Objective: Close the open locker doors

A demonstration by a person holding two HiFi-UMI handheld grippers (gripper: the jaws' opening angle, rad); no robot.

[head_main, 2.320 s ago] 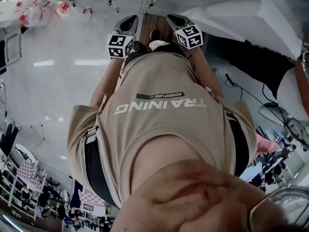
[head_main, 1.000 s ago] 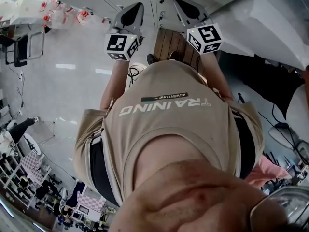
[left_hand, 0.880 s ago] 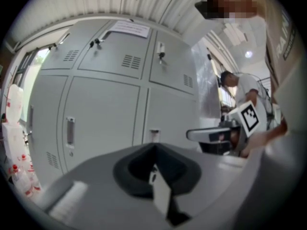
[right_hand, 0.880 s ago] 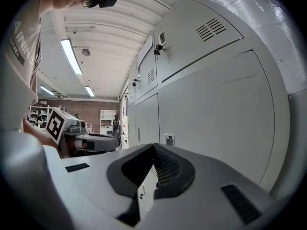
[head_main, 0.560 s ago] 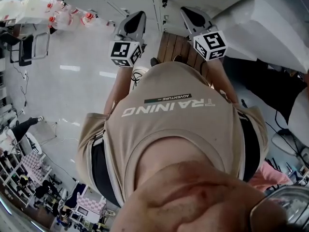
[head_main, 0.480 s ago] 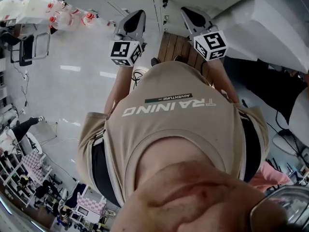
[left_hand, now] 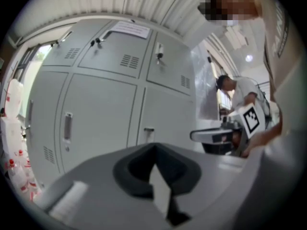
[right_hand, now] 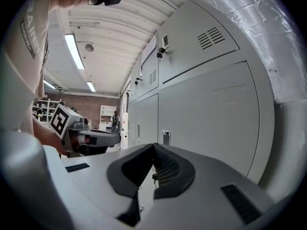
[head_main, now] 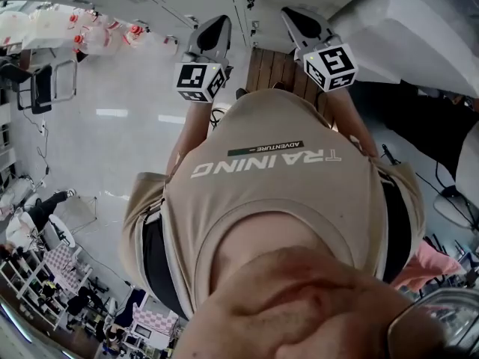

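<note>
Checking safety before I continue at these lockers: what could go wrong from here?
1. The left gripper and right gripper, both shut and empty, sit close together and could knock.
2. What looks like a key hangs from a locker door; a jaw might snag it.
3. The wooden board underfoot could trip the person.

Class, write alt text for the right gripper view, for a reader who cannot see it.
The right gripper, jaws together and empty, faces a wall of grey lockers whose visible doors all look closed. The left gripper shows at left, beneath ceiling strip lights.
</note>
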